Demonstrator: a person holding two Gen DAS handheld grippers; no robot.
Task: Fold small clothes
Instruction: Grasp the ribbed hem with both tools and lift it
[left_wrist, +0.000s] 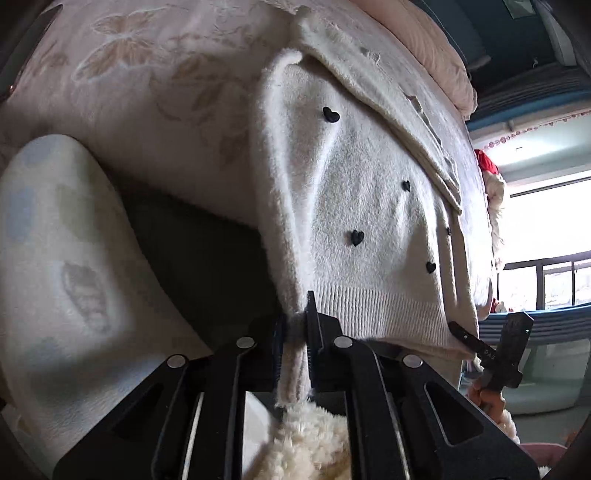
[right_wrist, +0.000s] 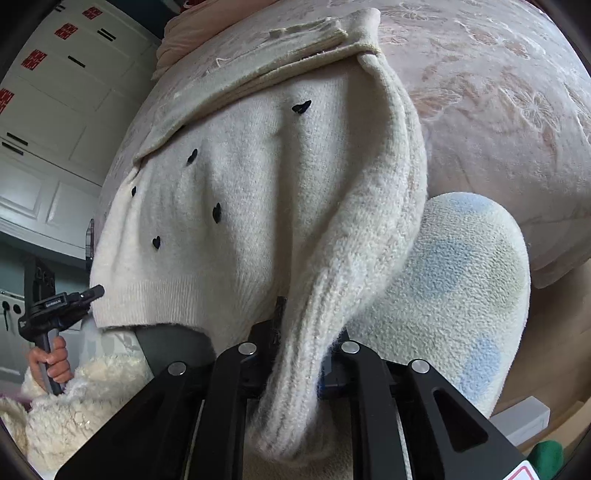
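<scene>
My left fingers (left_wrist: 295, 332) clamped the hem corner of the cream sweater (left_wrist: 354, 206), which stretched ahead of them across the bed (left_wrist: 147, 110). My right fingers (right_wrist: 303, 343) pinched its sleeve (right_wrist: 369, 236), draped over them. I judged the fold barely begun; next, both corners needed carrying forward toward the collar together.

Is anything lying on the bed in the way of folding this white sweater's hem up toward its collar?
Nothing visible does. Both tongs, left and right, already clamp the white fluffy sweater with black hearts, and its body is bare up to the folded cream knit garment lying across its top edge.
</scene>
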